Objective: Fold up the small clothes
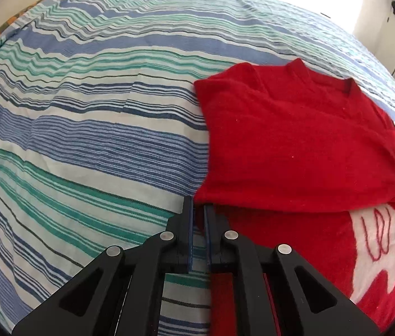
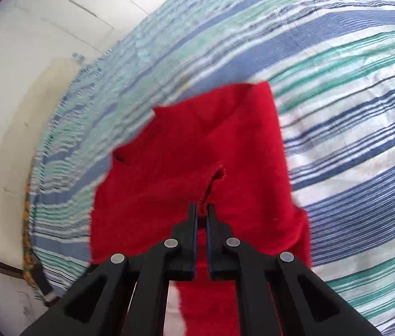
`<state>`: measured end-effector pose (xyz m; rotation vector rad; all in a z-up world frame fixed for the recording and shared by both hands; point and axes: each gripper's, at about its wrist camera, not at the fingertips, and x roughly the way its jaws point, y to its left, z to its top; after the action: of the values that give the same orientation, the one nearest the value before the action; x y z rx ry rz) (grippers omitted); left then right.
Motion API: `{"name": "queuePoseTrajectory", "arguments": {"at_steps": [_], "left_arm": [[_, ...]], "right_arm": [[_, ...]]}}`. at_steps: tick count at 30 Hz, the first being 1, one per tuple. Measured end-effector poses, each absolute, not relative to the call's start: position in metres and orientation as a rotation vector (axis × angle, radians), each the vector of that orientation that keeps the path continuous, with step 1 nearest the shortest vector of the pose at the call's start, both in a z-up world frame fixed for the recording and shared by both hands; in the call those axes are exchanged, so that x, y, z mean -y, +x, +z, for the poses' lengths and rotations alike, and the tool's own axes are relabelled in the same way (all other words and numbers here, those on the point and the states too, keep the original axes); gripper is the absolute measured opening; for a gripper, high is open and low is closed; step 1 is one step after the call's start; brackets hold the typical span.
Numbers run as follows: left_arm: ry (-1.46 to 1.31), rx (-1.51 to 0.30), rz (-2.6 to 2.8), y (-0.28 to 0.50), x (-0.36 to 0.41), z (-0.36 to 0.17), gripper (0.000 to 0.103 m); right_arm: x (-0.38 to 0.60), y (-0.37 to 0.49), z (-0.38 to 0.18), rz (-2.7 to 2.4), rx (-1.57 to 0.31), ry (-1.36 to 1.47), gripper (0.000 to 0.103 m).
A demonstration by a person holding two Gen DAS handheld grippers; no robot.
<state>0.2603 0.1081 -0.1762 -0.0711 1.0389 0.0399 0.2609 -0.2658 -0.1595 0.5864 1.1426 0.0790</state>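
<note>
Both your grippers point steeply down at the red sweater [image 1: 295,140] on the striped bed [image 1: 85,140]. Your left gripper [image 1: 199,210] has its jaws clamped on the sweater's folded corner; your right gripper [image 2: 202,210] has its jaws clamped on a fold. Only the left view shows the white patch [image 1: 376,252] near the sweater's hem. The sweater lies partly folded.

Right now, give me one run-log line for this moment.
left gripper: shut on red sweater edge | right gripper: shut on red sweater | surface: striped bedsheet | fold: in progress
</note>
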Motion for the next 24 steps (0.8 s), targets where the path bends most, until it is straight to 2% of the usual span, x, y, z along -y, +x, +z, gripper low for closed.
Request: {"name": "queuePoseTrajectory", "arguments": {"at_steps": [2, 4, 5, 7, 9, 10, 11, 12, 17, 20, 22, 23, 24], "left_arm": [[-0.073, -1.045, 0.054, 0.260, -0.109, -0.174, 0.010], [-0.069, -1.059, 0.069, 0.257, -0.111, -0.173, 0.021], [-0.057, -1.061, 0.084, 0.256, -0.113, -0.171, 0.031], [-0.023, -1.064, 0.133, 0.247, -0.120, -0.166, 0.046], [-0.030, -1.054, 0.166, 0.232, -0.134, -0.160, 0.065], [-0.047, -1.040, 0.177, 0.223, -0.142, -0.157, 0.068], [-0.068, -1.025, 0.193, 0.212, -0.151, -0.154, 0.076], [-0.082, -1.016, 0.210, 0.205, -0.159, -0.154, 0.082], [-0.130, -0.967, 0.290, 0.208, -0.194, -0.150, 0.083], [-0.175, -0.908, 0.344, 0.235, -0.212, -0.155, 0.103], [-0.175, -0.956, 0.375, 0.251, -0.220, -0.177, 0.102], [-0.193, -1.045, 0.362, 0.261, -0.226, -0.201, 0.103], [-0.217, -1.048, 0.336, 0.263, -0.230, -0.214, 0.103]], "right_arm": [[0.258, 0.257, -0.170, 0.064, -1.168, 0.525, 0.005], [0.254, 0.252, -0.166, 0.053, -1.144, 0.475, 0.006], [0.254, 0.250, -0.163, 0.045, -1.136, 0.464, 0.006], [0.256, 0.248, -0.157, 0.035, -1.137, 0.446, 0.018], [0.262, 0.242, -0.144, 0.042, -1.116, 0.443, 0.043], [0.266, 0.236, -0.136, 0.054, -1.091, 0.445, 0.052], [0.271, 0.229, -0.128, 0.067, -1.057, 0.441, 0.064], [0.278, 0.218, -0.119, 0.075, -1.020, 0.424, 0.068], [0.328, 0.155, -0.108, -0.063, -0.920, 0.304, 0.078], [0.363, 0.124, -0.127, -0.234, -0.936, 0.189, 0.079], [0.386, 0.111, -0.149, -0.312, -0.985, 0.158, 0.079], [0.396, 0.106, -0.159, -0.336, -1.008, 0.156, 0.080], [0.407, 0.100, -0.169, -0.343, -1.019, 0.168, 0.090]]}}
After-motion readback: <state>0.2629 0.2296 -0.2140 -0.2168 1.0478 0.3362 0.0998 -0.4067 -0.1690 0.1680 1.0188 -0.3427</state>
